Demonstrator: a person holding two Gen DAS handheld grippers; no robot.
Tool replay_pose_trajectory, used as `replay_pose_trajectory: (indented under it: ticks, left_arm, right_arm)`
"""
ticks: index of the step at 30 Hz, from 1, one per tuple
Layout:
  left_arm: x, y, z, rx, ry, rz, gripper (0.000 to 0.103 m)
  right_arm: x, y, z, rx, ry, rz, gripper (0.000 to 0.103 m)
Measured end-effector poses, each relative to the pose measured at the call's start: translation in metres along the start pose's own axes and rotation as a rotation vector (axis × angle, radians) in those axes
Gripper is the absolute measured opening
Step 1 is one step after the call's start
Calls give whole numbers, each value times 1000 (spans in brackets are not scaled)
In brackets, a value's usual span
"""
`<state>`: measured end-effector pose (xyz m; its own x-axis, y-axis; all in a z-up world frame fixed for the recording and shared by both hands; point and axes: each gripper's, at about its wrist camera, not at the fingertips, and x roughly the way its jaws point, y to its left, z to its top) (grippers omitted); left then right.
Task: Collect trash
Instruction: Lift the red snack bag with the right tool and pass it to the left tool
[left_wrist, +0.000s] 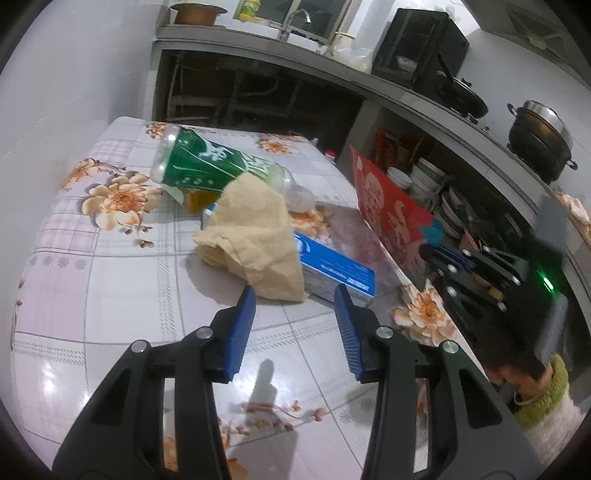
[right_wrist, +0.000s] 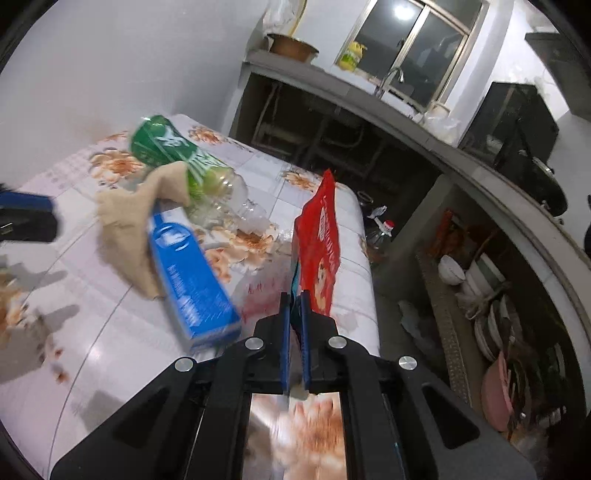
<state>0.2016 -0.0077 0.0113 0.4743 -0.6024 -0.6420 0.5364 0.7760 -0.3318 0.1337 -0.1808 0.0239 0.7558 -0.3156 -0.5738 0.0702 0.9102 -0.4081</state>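
On the floral tablecloth (left_wrist: 110, 288) lies a pile of trash: a green-labelled plastic bottle (left_wrist: 207, 162) on its side, a crumpled brown paper (left_wrist: 255, 236), a blue box (left_wrist: 336, 269) and a small orange carton (left_wrist: 199, 199). My left gripper (left_wrist: 295, 295) is open and empty, just short of the brown paper and the blue box. My right gripper (right_wrist: 294, 299) is shut on a red snack bag (right_wrist: 319, 243) and holds it upright over the table's right edge. The bag (left_wrist: 388, 210) and right gripper (left_wrist: 472, 269) also show in the left wrist view. The bottle (right_wrist: 173, 155), paper (right_wrist: 129, 221) and box (right_wrist: 192, 280) show left of the bag.
A concrete counter (left_wrist: 369, 85) runs behind and to the right, with a sink, a black cabinet (left_wrist: 421, 48) and pots (left_wrist: 539, 136). Shelves below hold stacked bowls and plates (right_wrist: 491, 295). A white wall (left_wrist: 55, 92) is on the left. A person in a green collar (left_wrist: 535, 387) is at lower right.
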Motion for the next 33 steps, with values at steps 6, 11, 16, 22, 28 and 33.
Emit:
replay_pose_trajectory:
  ticks: [6, 11, 16, 22, 28, 33]
  left_arm:
    - [1, -9, -10, 0, 50, -67, 41]
    - [0, -11, -15, 4, 61, -63, 41]
    - [-1, -10, -20, 2, 76, -58, 41]
    - [0, -5, -26, -11, 105, -50, 43]
    - [2, 0, -31, -24, 126, -51, 46]
    - [5, 3, -37, -39, 153, -64, 51]
  right_arm:
    - [-51, 24, -32, -21, -3, 44, 5]
    - [-74, 42, -57, -3, 31, 133, 6]
    - [-88, 49, -74, 72, 71, 279, 9]
    - [-95, 49, -78, 156, 87, 426, 33]
    - [-99, 15, -74, 320, 63, 528, 44]
    - [-88, -16, -81, 453, 61, 465, 45]
